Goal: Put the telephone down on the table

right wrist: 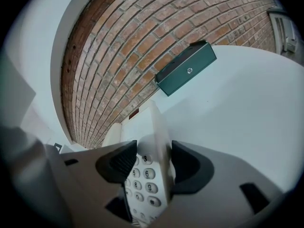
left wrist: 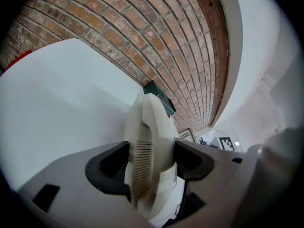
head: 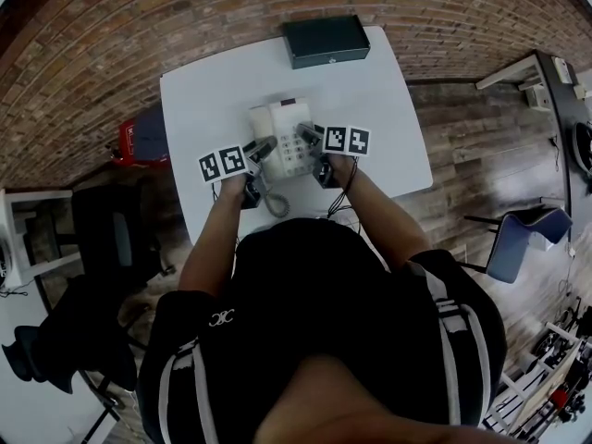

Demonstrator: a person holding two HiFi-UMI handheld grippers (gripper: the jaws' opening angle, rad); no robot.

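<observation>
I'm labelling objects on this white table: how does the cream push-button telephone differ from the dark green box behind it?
The cream plastic telephone is pale, with a number keypad. The dark green rectangular box is dark, its front plain but for one small round fitting. The telephone is clamped by the left gripper and the right gripper. The box stands untouched at the white table's far edge. Both are roughly rectangular.

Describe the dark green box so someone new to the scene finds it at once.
Start at the white table against the brick wall. At its far edge, by the wall, lies a flat dark green box. It is the only dark object lying on the tabletop, with a small round fitting on its front, and it sits clear of the cream telephone towards the near side.
</observation>
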